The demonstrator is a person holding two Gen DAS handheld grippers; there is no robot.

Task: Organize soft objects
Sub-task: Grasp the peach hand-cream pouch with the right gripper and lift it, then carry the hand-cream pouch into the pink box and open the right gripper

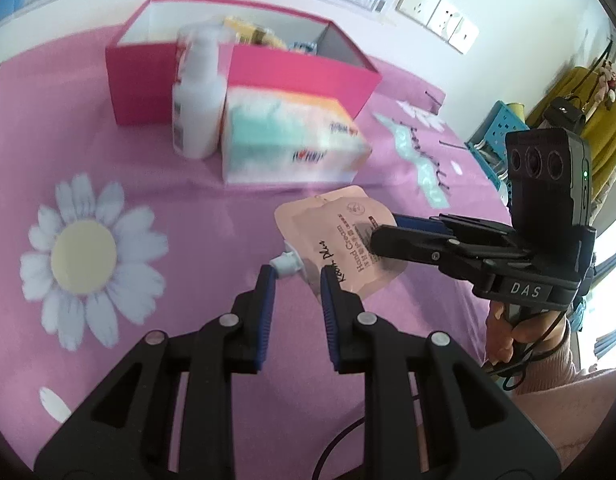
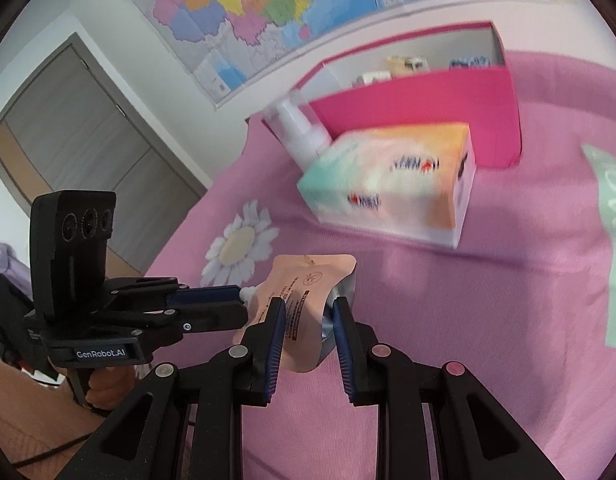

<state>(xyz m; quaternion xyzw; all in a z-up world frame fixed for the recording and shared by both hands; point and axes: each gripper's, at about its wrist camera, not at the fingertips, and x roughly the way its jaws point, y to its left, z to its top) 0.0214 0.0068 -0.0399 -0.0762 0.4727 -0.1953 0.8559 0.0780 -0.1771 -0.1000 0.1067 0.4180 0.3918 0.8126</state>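
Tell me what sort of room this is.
Likely a bedroom at home: a pink daisy-print bedsheet covers the surface, a wall map hangs above it, and a pink storage box holds toiletries.
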